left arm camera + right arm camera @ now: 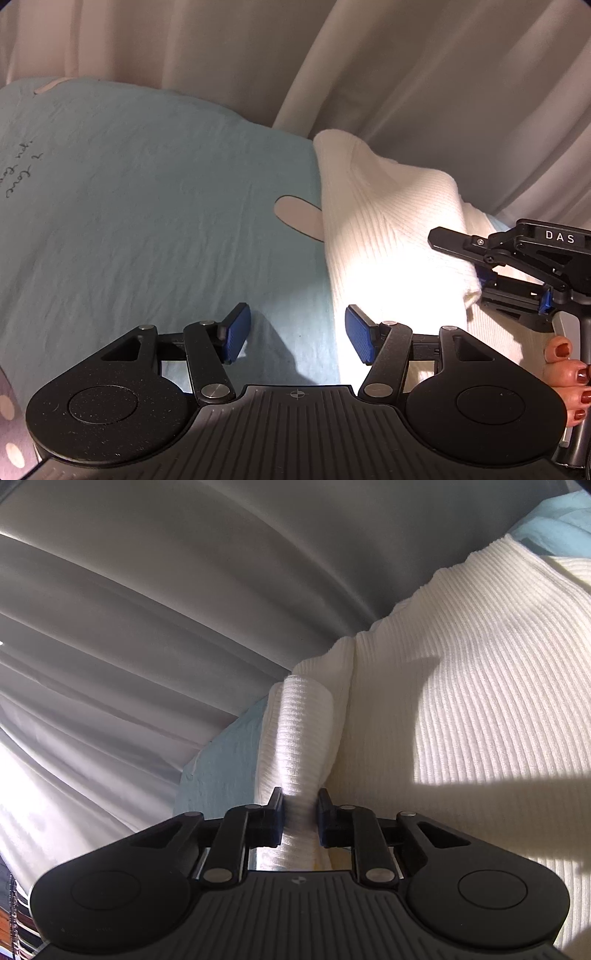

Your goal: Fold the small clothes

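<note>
Between the blue pads of the right tongs [300, 818] a bunched ridge of the white ribbed garment [461, 686] is sitting pinched, the jaws standing narrow and pressing on the knit from both sides, while the rest of the garment is spreading out beyond and to the right of them across the pale blue sheet [147, 206] of the bed. The left tongs [297, 338] are hanging empty with their jaws standing fairly wide, one pad over the bare sheet and the other just over the garment's near edge. The worry I am seeing is that the grip is taking only a gathered fold, not a clean hem, so any lift is likely dragging extra layers along and rolling the cloth into a twist instead of a flat fold. The stretchy knit could also be slipping out of such a shallow bite. Just left of the right tongs the bed's edge is dropping away toward the grey curtain [147, 627], so a pull in that direction risks carrying the cloth off the bed. The curtain is hanging close behind the garment too, leaving little room beyond it. Left of the left tongs the sheet is lying open and wide, which I judge the safer side for swinging the fold over.
</note>
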Available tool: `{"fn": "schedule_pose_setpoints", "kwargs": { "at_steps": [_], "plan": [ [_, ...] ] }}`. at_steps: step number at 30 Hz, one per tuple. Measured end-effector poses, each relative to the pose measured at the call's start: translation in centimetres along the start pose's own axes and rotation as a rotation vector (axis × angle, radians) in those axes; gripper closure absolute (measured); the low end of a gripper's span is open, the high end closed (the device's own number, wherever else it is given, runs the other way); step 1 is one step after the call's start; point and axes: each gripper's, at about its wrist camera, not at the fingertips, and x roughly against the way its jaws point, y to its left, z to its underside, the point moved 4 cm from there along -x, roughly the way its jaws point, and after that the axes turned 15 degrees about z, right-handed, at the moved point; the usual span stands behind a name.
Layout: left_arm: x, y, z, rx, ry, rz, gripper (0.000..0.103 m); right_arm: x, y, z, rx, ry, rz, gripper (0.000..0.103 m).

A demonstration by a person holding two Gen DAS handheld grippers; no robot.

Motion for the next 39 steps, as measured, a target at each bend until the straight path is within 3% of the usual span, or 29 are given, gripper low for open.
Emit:
{"fn": "schedule_pose_setpoints", "kwargs": {
  "at_steps": [2,5,8,11,18,21,23,27,30,32,35,39],
  "plan": [
    [0.2,0.0,0.0,-0.001,0.001,0.0,0.041,-0.5,0.1,0.0,0.008,0.015,0.022,0.077],
    [0.4,-0.1,0.1,-0.002,0.001,0.001,0.041,-1.6,-0.1,-0.1,-0.028,0.046,0.008,0.076],
    [0.3,-0.2,0.1,-0.006,0.004,-0.001,0.041,-2.1,-0.1,-0.1,-0.046,0.052,-0.007,0.077],
    [0.0,-0.3,0.1,-0.01,0.007,-0.004,0.041,-1.9,0.7,0.1,0.013,0.02,0.026,0.087],
    [0.6,-1.4,-0.1,-0.024,0.004,0.043,0.041,2.5,4.1,0.5,0.362,-0.248,0.318,0.091],
    [0.7,-2.4,0.0,-0.058,0.001,0.081,0.039,4.1,2.3,0.7,0.39,-0.287,0.46,0.091],
    [0.1,-3.0,0.3,-0.065,0.02,0.098,0.039,4.3,0.5,0.9,0.374,-0.268,0.55,0.09],
    [-1.3,-4.3,1.0,-0.074,0.063,0.128,0.039,5.3,-1.5,0.5,0.281,-0.244,0.467,0.087],
    [-1.6,-4.9,1.3,-0.099,0.077,0.123,0.039,7.3,-3.4,0.9,0.151,-0.191,0.352,0.074],
    [-1.3,-5.0,1.2,-0.103,0.076,0.135,0.039,8.2,-5.2,1.8,0.057,-0.147,0.259,0.057],
    [-0.7,-4.7,1.6,-0.109,0.088,0.142,0.039,8.8,-6.8,3.7,-0.027,-0.084,0.155,0.055],
    [0.2,-5.4,3.1,-0.144,0.116,0.163,0.039,7.8,-6.4,4.9,-0.008,-0.083,0.15,0.056]
  ]
}}
